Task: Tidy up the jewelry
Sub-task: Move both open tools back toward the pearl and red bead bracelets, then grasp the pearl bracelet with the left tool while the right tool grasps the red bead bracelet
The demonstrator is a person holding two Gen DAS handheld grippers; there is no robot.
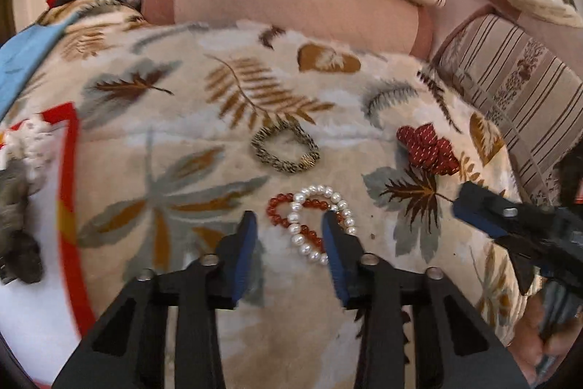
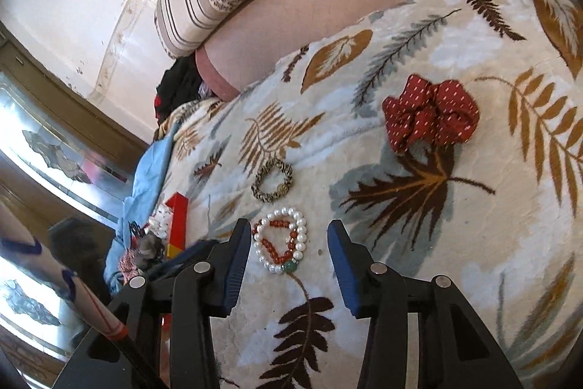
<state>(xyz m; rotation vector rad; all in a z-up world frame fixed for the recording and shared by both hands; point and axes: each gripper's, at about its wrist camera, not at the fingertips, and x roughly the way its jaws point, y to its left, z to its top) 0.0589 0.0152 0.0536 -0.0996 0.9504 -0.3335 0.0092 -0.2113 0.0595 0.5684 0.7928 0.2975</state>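
Landmark: the pearl bracelet [image 1: 320, 223], lying flat on a leaf-patterned blanket [image 1: 189, 119] spread over a bed.

Jewelry: a red bead bracelet [image 1: 288, 206] overlaps the pearl bracelet, the two loops crossing each other. A striped brown hair tie [image 1: 286, 148] lies just beyond the pearl bracelet, apart from it. A red dotted scrunchie [image 1: 426, 148] lies farther off, beyond and to the right of the pearl bracelet. In the right wrist view, a green bead sits at the near edge of the pearl bracelet [image 2: 282, 241].

Left hand-held gripper [image 1: 289, 225]: jaws spread, one blue pad either side of the overlapping bracelets; the right pad covers part of the pearl loop. Whether it touches the beads cannot be told. Nothing is pinched.

Right hand-held gripper [image 2: 284, 236]: jaws spread, flanking the pearl bracelet with clear blanket showing on both sides. Nothing held.

Left of the pearl bracelet, at the blanket's edge, is a red-edged box [image 1: 69, 170].
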